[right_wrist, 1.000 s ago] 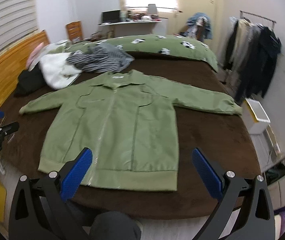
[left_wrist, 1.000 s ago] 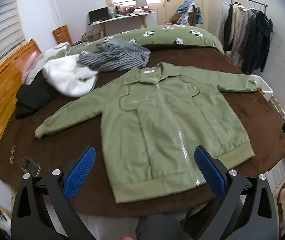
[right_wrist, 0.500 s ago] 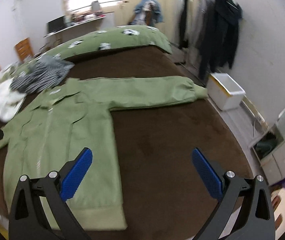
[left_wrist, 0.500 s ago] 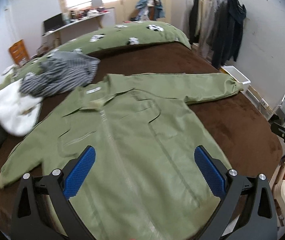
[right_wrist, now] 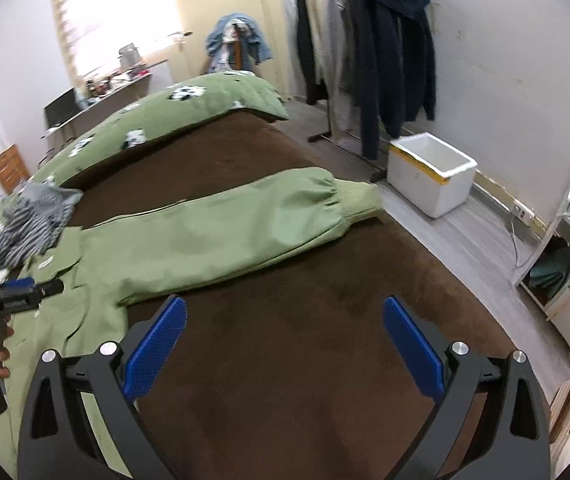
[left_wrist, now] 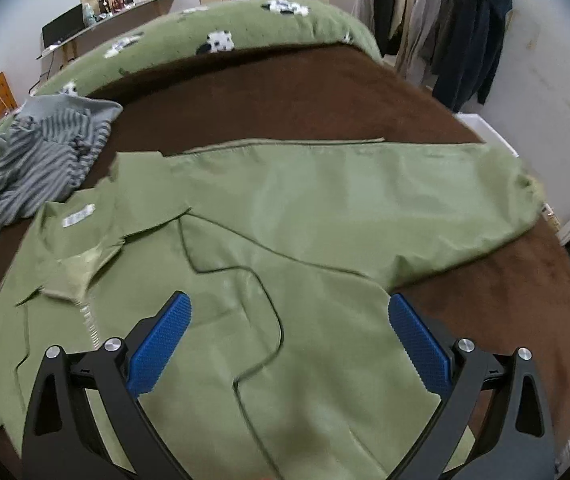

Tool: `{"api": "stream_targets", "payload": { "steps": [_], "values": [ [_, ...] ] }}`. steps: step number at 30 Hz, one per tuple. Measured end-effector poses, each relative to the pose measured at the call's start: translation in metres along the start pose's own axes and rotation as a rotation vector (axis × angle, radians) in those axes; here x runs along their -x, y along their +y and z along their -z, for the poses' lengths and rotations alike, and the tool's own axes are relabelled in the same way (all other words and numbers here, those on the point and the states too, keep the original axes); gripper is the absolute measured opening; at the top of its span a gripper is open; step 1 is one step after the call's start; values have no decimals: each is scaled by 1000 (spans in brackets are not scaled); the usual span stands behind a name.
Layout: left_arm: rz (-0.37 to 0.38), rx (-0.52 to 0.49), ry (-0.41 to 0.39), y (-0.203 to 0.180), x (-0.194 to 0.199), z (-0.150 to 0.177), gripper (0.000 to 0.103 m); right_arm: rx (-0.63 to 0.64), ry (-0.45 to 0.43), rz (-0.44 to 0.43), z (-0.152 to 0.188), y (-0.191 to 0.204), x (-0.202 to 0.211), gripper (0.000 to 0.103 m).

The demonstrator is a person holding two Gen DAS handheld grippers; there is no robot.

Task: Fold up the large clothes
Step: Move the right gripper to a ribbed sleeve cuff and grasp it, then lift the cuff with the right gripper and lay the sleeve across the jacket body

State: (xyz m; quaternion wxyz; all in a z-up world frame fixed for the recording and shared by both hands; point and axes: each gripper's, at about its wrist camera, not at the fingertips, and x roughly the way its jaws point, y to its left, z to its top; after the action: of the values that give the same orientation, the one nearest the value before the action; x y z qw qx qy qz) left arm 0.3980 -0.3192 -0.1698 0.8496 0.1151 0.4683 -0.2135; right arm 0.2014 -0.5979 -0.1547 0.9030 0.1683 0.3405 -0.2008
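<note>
Daylit room, soft light, fisheye frames with slight motion blur

The window (right_wrist: 97,32) is blown out white and lights the room from the far side; shadows on the bed (right_wrist: 285,340) are faint. The jacket (left_wrist: 285,240) is smeared near the lower edge, straight lines bow outward, and the corners go black.

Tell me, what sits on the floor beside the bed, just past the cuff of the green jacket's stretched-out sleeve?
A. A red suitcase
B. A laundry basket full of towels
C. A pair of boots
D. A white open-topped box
D. In the right wrist view a white box with an open top stands on the floor just beyond the cuff of the green jacket, near the foot of the clothes rack.
</note>
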Motion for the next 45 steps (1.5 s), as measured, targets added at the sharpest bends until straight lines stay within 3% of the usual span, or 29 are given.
{"api": "stream_targets", "payload": {
  "steps": [8, 14, 22, 24, 26, 28, 30, 32, 35, 40, 45],
  "values": [
    [23, 31, 73, 2, -73, 10, 97, -72, 20, -68, -14, -26, -62, 97],
    [18, 9, 71, 0, -79, 18, 98, -281, 14, -225, -20, -63, -91, 97],
    [-45, -20, 83, -7, -84, 18, 98, -517, 3, -343, -48, -107, -135, 94],
    [-49, -21, 87, -5, -84, 19, 98, -575, 23, -346, -51, -116, -150, 89],
    [-55, -22, 86, -7, -85, 19, 98, -614, 42, -340, -51, -121, -162, 73],
    [-58, -21, 81, -6, -86, 20, 98, -647, 70, -323, -49, -126, -174, 64],
    [-61, -20, 76, -8, -85, 21, 98, -646, 70, -307, -50, -127, -179, 60],
    [-64, -21, 73, -9, -85, 22, 98, -619, 71, -289, -52, -124, -180, 43],
    [-66, -19, 69, -9, -85, 23, 98, -607, 66, -265, -53, -120, -180, 30],
    [-72, -17, 61, -10, -86, 23, 98, -550, 53, -205, -59, -107, -180, 23],
    [-73, -13, 57, -11, -85, 23, 98, -529, 9, -206, -64, -99, -165, 21]
  ]
}}
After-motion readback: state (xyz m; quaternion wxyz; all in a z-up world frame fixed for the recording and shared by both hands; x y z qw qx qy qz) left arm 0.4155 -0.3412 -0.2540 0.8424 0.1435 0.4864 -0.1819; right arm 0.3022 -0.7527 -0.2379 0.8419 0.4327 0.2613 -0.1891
